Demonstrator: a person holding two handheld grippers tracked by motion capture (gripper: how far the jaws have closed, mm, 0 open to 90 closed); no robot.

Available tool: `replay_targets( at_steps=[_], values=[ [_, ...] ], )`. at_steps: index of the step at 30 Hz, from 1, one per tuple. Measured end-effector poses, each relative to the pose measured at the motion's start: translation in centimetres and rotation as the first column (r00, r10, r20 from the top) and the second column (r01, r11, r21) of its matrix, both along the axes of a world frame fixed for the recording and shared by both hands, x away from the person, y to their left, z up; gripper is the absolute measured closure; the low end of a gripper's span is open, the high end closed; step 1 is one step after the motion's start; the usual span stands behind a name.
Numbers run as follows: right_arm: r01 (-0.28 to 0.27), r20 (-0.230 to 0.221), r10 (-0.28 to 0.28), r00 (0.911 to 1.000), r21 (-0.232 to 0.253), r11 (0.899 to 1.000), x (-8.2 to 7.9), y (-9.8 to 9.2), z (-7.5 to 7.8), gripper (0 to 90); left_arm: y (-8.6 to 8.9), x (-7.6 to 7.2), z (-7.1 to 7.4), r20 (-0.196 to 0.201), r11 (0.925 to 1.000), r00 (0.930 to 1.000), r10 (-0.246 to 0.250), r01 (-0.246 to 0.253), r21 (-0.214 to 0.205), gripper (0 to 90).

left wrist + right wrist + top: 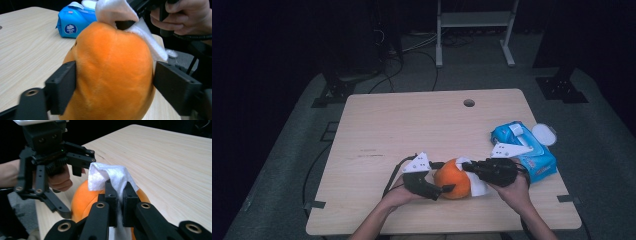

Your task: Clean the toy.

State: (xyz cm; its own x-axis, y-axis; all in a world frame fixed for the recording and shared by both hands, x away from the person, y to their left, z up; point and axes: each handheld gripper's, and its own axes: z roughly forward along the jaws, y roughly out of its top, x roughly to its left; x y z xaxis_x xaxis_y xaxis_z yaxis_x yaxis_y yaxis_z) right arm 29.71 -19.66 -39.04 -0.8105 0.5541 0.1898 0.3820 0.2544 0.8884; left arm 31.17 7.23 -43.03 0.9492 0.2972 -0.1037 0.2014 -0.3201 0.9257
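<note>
An orange plush fruit [453,179] rests on the wooden table [412,125] near its front edge. My left gripper [444,176] comes in from the left and is shut on it. In the left gripper view both black pads [63,85] press the fruit's [112,75] sides. My right gripper [468,166] comes in from the right, shut on a white wipe [480,188]. In the right gripper view its jaws [119,190] pinch the wipe [107,173], which drapes over the fruit's [81,197] top. The wipe [115,10] lies on the fruit's crown.
A blue pack of wet wipes [524,147] with its white lid flipped open lies at the table's right edge, just behind my right hand [517,192]. A round cable hole [469,103] is near the far edge. Dark floor and a shelf frame [474,30] lie beyond.
</note>
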Motion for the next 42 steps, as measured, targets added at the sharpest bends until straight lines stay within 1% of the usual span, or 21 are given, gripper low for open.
replay_targets(
  at_steps=[2,4,6,7,9,11,13,14,16,18,20,22,23,24,28,30,34,37,38,39,42],
  values=[
    [0.001,-0.003,-0.001,1.0,0.003,1.0,0.1,-0.1,0.0,84.7,-0.2,0.2,-0.1,-0.001,0.9994,0.9994,0.034,-0.034,0.002,11.8],
    [-0.004,-0.007,0.004,1.0,0.007,1.0,-0.1,0.1,0.0,84.7,-0.5,0.2,-0.3,-0.003,0.9987,0.999,0.045,-0.045,0.024,10.6],
    [-0.028,0.003,0.028,0.9996,0.006,1.0,-0.5,0.7,0.2,84.7,-0.8,-0.2,-0.4,0.025,0.9979,0.9986,0.047,-0.048,0.043,15.4],
    [-0.048,0.02,0.049,0.9986,-0.007,0.999,-0.9,1.2,0.4,84.6,-0.8,-0.3,-0.4,0.023,0.9976,0.9983,0.054,-0.055,0.041,19.4],
    [-0.077,0.021,0.077,0.9968,-0.004,0.997,-1.3,1.8,0.6,84.7,-0.8,-0.3,-0.3,0.012,0.9974,0.9979,0.064,-0.064,0.032,24.6],
    [-0.077,0.044,0.078,0.996,-0.031,0.997,-1.4,2.2,0.7,84.7,-0.8,-0.4,-0.4,0.01,0.998,0.9983,0.057,-0.057,0.029,27.1],
    [-0.063,0.04,0.064,0.9971,-0.024,0.998,-1.1,1.8,0.6,84.7,-0.8,-0.5,-0.3,0.019,0.9991,0.9994,0.03,-0.031,0.029,27.5],
    [-0.044,0.043,0.045,0.998,-0.024,0.999,-0.9,1.4,0.6,84.8,-0.8,-0.6,-0.3,0.031,0.9991,0.9995,0.003,-0.005,0.042,27.4],
    [-0.012,0.027,0.012,0.9996,-0.011,1.0,-0.3,0.3,0.3,84.7,-0.9,-0.8,-0.2,0.042,0.9984,0.9986,-0.032,0.03,0.047,25.9],
    [0.008,0.019,-0.008,0.9998,-0.015,1.0,-0.1,-0.4,0.0,84.8,-0.9,-0.7,-0.1,0.039,0.9983,0.9981,-0.048,0.047,0.034,21.9],
    [0.012,0.015,-0.012,0.9998,-0.016,1.0,-0.2,-0.5,-0.1,84.8,-0.9,-0.6,-0.1,0.035,0.999,0.9986,-0.039,0.039,0.02,19.5],
    [0.012,0.021,-0.012,0.9997,-0.024,1.0,-0.2,-0.4,-0.1,84.7,-0.7,-0.1,-0.4,0.018,0.9997,0.9997,-0.019,0.018,0.015,11.6],
    [0.012,0.021,-0.012,0.9997,-0.024,1.0,-0.2,-0.4,-0.1,84.7,-0.7,-0.1,-0.4,0.018,0.9997,0.9997,-0.019,0.018,0.015,10.7],
    [0.006,0.018,-0.006,0.9998,-0.025,1.0,-0.1,-0.2,-0.1,84.7,-0.8,0.1,-0.8,0.0,0.9999,0.9999,-0.017,0.017,0.004,10.8],
    [-0.004,0.028,0.005,0.9996,-0.043,0.999,-0.3,0.3,0.0,84.7,-1.3,-0.3,-1.5,0.0,0.9998,0.9998,-0.018,0.018,0.009,21.6],
    [-0.01,0.031,0.011,0.9994,-0.048,0.999,-0.6,0.6,0.0,84.7,-1.4,-0.5,-1.5,0.02,0.9998,0.9998,-0.006,0.006,0.021,26.0],
    [-0.031,0.039,0.033,0.9987,-0.039,0.999,-1.0,1.2,0.5,84.7,-1.6,-0.7,-1.5,0.029,0.9997,0.9995,0.015,-0.015,0.018,29.2],
    [-0.048,0.05,0.05,0.9975,-0.052,0.998,-1.2,1.8,0.6,84.7,-1.6,-0.7,-1.3,0.036,0.9996,0.9993,0.009,-0.01,0.028,24.4],
    [-0.048,0.057,0.052,0.997,-0.063,0.997,-1.2,1.9,0.6,84.7,-1.5,-0.6,-1.2,0.022,0.9997,0.9997,-0.01,0.009,0.023,24.4],
    [-0.052,0.05,0.055,0.9972,-0.061,0.997,-1.1,1.9,0.5,84.6,-1.3,-0.4,-1.2,-0.01,0.9995,0.9995,-0.031,0.031,0.006,17.7],
    [-0.051,0.035,0.053,0.998,-0.048,0.998,-0.7,1.5,0.3,84.6,-1.1,-0.2,-1.1,-0.015,0.9994,0.9993,-0.035,0.035,0.002,10.3]
  ],
)
